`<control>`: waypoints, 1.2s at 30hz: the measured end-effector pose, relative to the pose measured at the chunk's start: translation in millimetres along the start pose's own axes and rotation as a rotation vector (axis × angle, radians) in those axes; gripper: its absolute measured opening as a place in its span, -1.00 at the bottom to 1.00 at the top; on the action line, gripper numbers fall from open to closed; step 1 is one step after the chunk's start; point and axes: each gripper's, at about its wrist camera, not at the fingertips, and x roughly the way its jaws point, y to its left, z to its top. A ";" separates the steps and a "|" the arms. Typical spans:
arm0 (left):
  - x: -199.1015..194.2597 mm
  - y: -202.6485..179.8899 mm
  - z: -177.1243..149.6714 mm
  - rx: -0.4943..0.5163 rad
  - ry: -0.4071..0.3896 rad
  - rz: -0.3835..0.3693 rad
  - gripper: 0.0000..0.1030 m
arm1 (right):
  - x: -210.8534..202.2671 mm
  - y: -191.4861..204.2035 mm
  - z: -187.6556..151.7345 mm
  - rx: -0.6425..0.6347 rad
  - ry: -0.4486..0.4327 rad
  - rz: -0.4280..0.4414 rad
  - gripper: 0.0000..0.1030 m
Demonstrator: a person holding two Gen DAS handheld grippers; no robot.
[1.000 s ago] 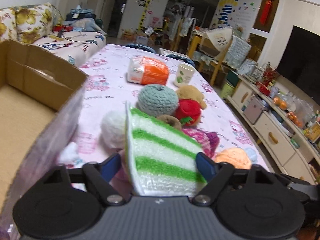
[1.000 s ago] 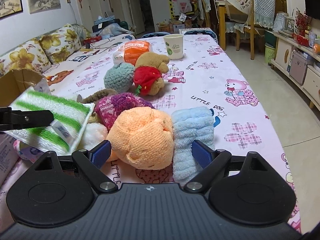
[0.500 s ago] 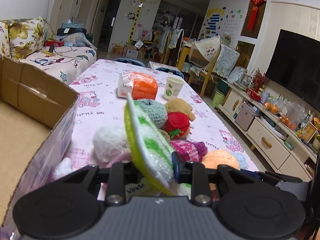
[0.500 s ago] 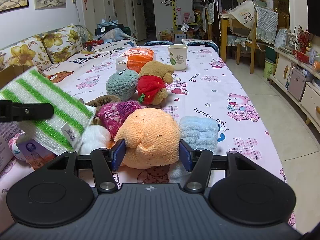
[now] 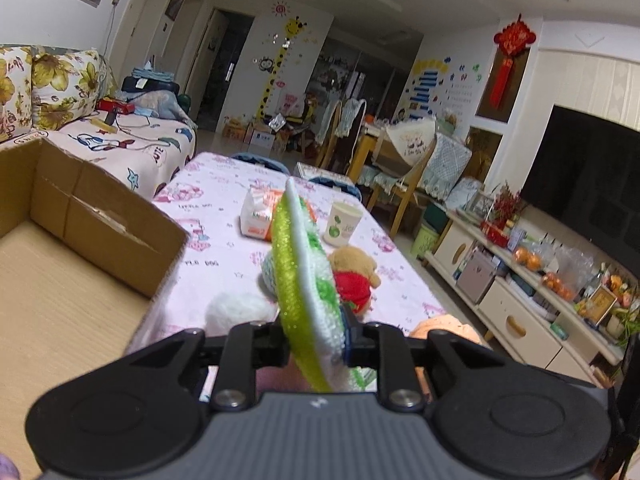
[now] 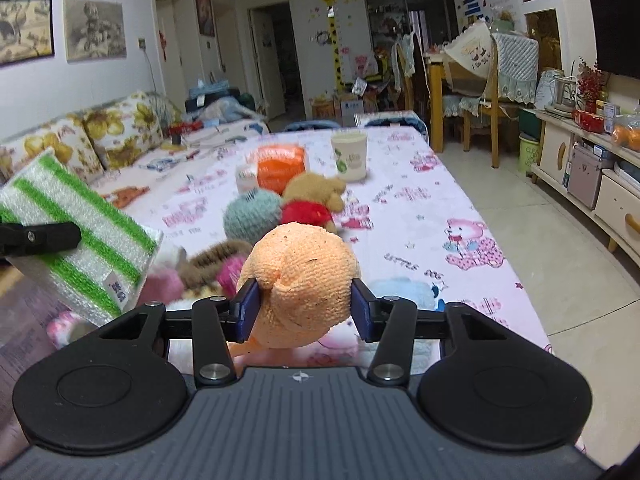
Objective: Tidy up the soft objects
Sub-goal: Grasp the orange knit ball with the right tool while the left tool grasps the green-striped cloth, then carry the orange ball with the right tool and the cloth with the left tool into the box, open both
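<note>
Green and white stripes mark the soft cloth [image 5: 306, 280] that your left gripper [image 5: 314, 338] holds. Its fingers [image 5: 352, 336] are squeezed tight on the cloth, which stands on its edge above the surface [image 5: 216, 216]. A cardboard box [image 5: 92, 220] sits just to the left of it. Your right gripper [image 6: 305, 310] has its fingers [image 6: 248, 308] pressed on both sides of the orange ball [image 6: 302, 280], lifted a little over the pile. On the surface beyond it lie a blue-green ball [image 6: 251, 216], a brown teddy bear in red [image 6: 314, 200], a blue towel [image 6: 404, 290] and a paper cup [image 6: 349, 155].
</note>
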 end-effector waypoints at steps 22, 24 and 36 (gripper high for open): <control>-53.1 46.7 13.3 -0.095 -0.164 0.111 -0.62 | -29.8 78.5 35.5 0.060 -0.121 0.290 0.16; -57.4 56.1 11.9 -0.112 -0.172 0.159 -0.62 | -27.8 91.2 34.3 0.045 -0.104 0.330 0.16; -70.7 103.5 10.4 -0.226 -0.155 0.437 -0.62 | -11.7 163.7 23.0 -0.036 0.036 0.515 0.26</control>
